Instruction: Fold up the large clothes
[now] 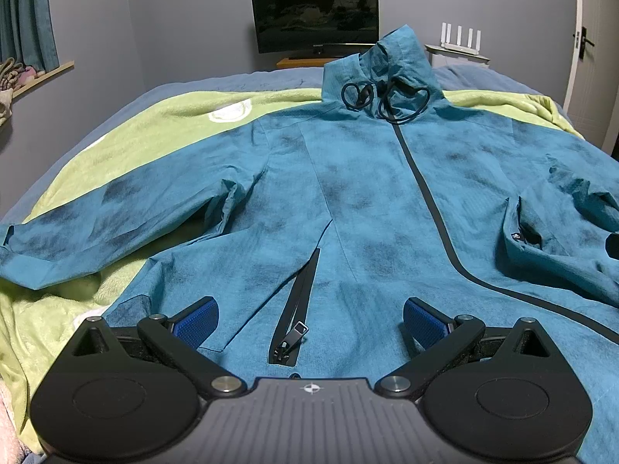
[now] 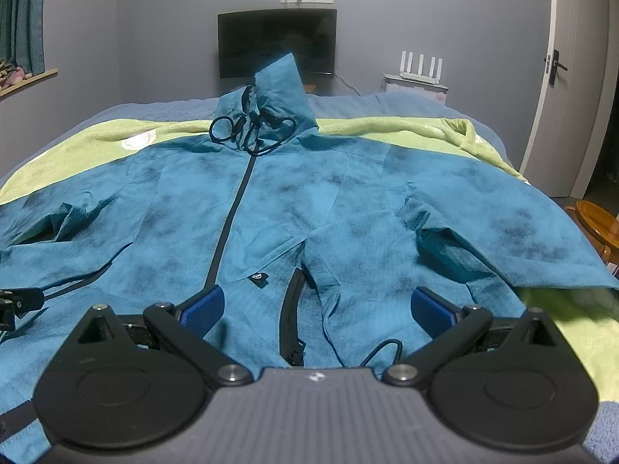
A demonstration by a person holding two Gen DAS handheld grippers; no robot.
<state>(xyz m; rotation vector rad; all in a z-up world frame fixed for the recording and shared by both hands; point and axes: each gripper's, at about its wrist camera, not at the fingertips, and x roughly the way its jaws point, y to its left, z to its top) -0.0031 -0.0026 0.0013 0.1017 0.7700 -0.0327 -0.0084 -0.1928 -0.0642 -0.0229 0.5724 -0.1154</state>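
Both the left gripper (image 1: 311,323) and right gripper (image 2: 317,309) hover wide open and empty over the hem of the teal, dark-mottled zip-front hooded jacket (image 1: 367,193), spread flat on a lime-green fleece blanket (image 1: 162,131). It looks light, limp and slippery; pinch the hem corners or cuffs.

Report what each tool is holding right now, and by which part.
Nothing is held. The left tool and the right tool are both open, poised over the hem of the teal jacket, with no fabric between their blue pads.
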